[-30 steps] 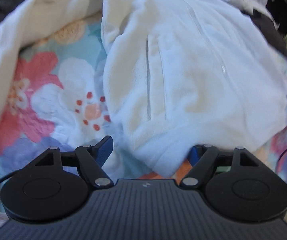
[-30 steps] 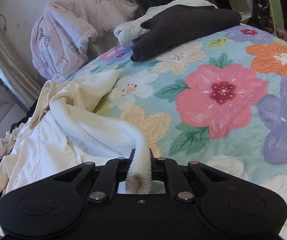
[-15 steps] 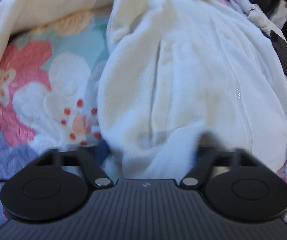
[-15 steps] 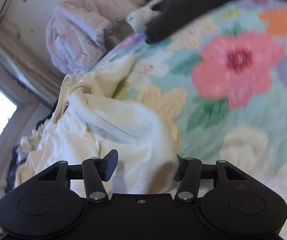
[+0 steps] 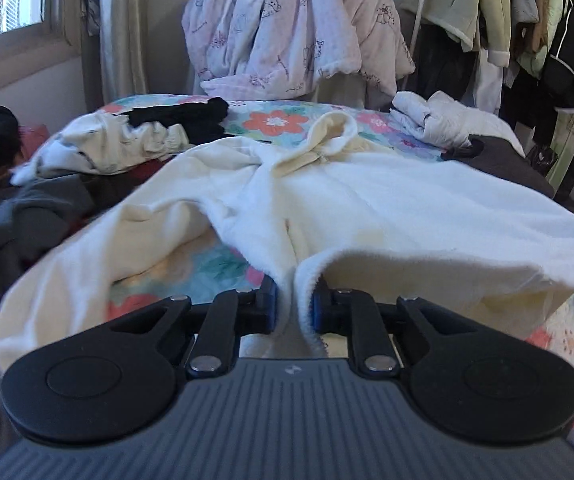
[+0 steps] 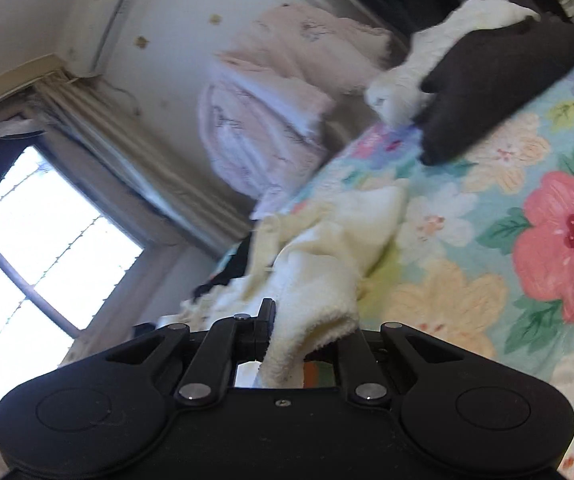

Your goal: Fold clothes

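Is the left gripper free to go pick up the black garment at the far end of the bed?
Probably not yet: the left gripper is closing on the cream fleece jacket, which lies between it and the black garment.

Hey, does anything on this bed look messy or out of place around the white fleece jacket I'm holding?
Yes. The white fleece jacket is bunched, one sleeve sprawling sideways. The left gripper and right gripper are closing on its edges. Crumpled clothes clutter the floral bedspread.

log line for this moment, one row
left gripper: closing on cream fleece jacket hem | right gripper: closing on jacket | jacket partly lifted off floral bedspread
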Demonstrator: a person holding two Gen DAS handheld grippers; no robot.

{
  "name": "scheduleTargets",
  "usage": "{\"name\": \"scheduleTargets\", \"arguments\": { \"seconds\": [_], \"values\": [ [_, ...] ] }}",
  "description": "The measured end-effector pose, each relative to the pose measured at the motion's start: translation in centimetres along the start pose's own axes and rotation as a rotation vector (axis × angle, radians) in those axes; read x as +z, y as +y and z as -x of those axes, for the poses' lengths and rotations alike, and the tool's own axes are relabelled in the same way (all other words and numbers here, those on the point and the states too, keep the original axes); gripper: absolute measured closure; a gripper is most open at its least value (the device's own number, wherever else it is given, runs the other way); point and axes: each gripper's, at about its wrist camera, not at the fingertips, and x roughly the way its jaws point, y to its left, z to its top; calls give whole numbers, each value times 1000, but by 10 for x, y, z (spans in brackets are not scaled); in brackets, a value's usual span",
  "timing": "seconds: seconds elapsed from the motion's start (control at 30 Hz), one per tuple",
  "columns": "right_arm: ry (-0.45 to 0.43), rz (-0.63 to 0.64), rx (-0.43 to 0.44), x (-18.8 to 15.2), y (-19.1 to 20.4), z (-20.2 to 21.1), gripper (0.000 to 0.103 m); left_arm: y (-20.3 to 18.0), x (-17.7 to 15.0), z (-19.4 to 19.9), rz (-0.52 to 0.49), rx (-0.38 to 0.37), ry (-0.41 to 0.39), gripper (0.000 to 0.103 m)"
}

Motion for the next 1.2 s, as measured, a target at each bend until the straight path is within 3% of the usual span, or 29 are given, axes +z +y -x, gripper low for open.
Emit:
{"name": "scheduleTargets", "arguments": {
  "seconds": [0.07,0.2,0.27,0.37,0.43,0.57,0.63,0.7,0.77,0.87,0.93,1.0,1.07,1.2],
  "values": [
    [27,-8,-19,-13,0,5,90,1,-10,-5,-1,2,57,88],
    [135,43,-212,-53,-21,-9,90,8,-44,-52,2,-13,310,85],
    [180,89,-319,-76,-34,-22,89,14,-60,-72,28,-12,398,85],
    [179,261,-429,-97,-27,-31,86,12,-63,-74,20,17,397,84],
    [161,312,-442,-97,-16,-27,83,11,-55,-60,23,13,353,78],
    [96,345,-441,-72,4,5,68,12,-31,-21,25,18,288,67],
    [53,386,-450,-61,18,24,66,9,-15,1,-37,73,271,61],
    [-2,420,-464,-50,33,46,53,4,7,21,-94,112,253,58],
    [-52,414,-433,-42,44,67,46,0,35,33,-117,88,243,53],
    [-72,387,-318,-28,55,79,42,-10,80,45,-150,50,231,48],
    [-111,391,-271,-19,66,78,42,-20,110,41,-210,50,251,48],
    [-173,404,-272,-6,81,73,42,-31,132,38,-266,-3,304,48],
    [-172,435,-307,14,101,61,42,-44,148,42,-290,-52,287,48],
    [-114,475,-205,59,133,32,42,-61,165,17,-288,-66,237,46]
  ]
}}
